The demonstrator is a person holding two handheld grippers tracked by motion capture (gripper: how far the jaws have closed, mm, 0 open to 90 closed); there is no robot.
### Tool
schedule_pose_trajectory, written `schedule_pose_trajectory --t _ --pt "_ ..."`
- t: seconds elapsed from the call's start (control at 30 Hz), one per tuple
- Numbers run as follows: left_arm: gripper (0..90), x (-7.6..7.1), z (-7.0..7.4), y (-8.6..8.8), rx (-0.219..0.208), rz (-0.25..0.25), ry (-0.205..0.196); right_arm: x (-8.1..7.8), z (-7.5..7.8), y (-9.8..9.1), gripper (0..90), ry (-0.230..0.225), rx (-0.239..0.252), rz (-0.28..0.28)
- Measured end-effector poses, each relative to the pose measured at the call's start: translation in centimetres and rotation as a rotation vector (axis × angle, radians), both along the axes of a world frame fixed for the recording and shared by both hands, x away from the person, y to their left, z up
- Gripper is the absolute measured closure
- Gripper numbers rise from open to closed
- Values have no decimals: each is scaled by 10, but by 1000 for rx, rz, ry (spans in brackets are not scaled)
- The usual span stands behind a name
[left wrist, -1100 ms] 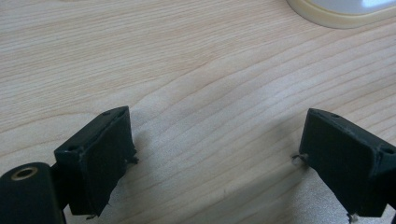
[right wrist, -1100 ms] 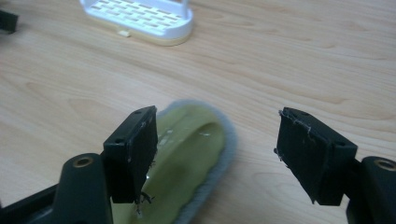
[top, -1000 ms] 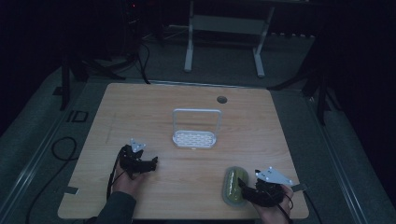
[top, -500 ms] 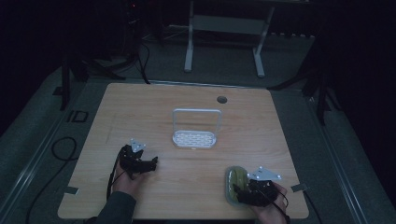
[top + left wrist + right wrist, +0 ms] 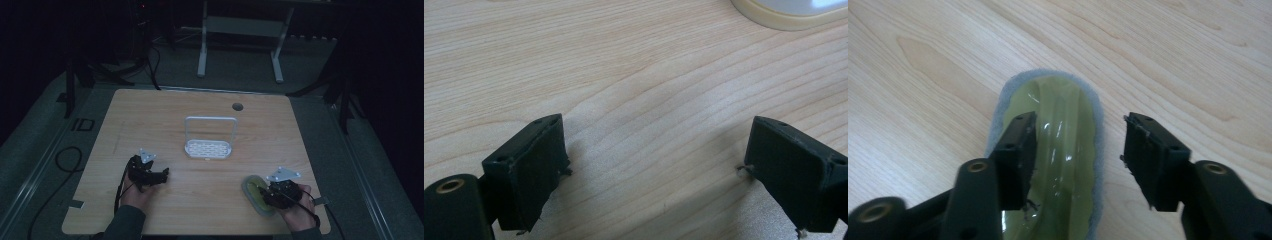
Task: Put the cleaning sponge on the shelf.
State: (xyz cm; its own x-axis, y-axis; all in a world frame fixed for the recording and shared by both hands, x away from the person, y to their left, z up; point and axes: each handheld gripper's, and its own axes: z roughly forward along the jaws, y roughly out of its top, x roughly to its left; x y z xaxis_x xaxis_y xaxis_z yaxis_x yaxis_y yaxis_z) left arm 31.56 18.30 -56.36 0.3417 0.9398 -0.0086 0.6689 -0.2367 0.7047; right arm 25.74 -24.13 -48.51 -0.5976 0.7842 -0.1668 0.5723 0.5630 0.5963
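An oval scrubber [image 5: 1068, 135] with a translucent green top on a grey pad lies flat on the wooden table [image 5: 165, 120], near the front right [image 5: 254, 192]. My right gripper [image 5: 1078, 145] reaches over it from the right [image 5: 263, 196]. Its jaws have just been closing. The left jaw sits over the green top and the right jaw stands just off the pad's edge, with a gap, so they are open around it. My left gripper [image 5: 162, 175] rests at the front left, open wide over bare wood [image 5: 654, 150] with nothing between its jaws.
A white wire rack [image 5: 209, 142] with a perforated base stands upright at the table's middle. A round cable hole [image 5: 237, 106] sits near the far edge. A cream-rimmed edge [image 5: 784, 15] shows ahead of the left gripper. Cables trail off the table's front.
The right hand has slid left over the scrubber and its jaws have narrowed around it. The left hand has stayed where it was.
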Motion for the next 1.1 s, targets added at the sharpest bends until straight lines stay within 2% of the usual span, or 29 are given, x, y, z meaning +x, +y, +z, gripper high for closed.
schedule_pose_trajectory --t 0.03,0.07,0.1,0.13,0.4,0.77,0.8,0.83,0.9,0.93,1.1 --pt "98 0 0 0 0 0 0 0 0 0 523 0 0 0" --pt "98 0 0 0 0 0 0 3 1 -1 579 23 -5 40" --pt "98 0 0 0 0 0 0 3 1 -1 579 23 -5 40" --pt "98 0 0 0 0 0 0 6 2 -1 624 44 -6 64" --pt "98 0 0 0 0 0 0 20 4 0 691 103 -53 116" --pt "98 0 0 0 0 0 0 37 5 4 683 199 -129 176" --pt "98 0 0 0 0 0 0 39 5 5 677 210 -143 180" --pt "98 0 0 0 0 0 0 43 5 7 670 226 -177 192" --pt "98 0 0 0 0 0 0 44 5 9 667 236 -184 194" --pt "98 0 0 0 0 0 0 47 5 12 669 250 -205 209" --pt "98 0 0 0 0 0 0 54 3 18 667 287 -251 246"
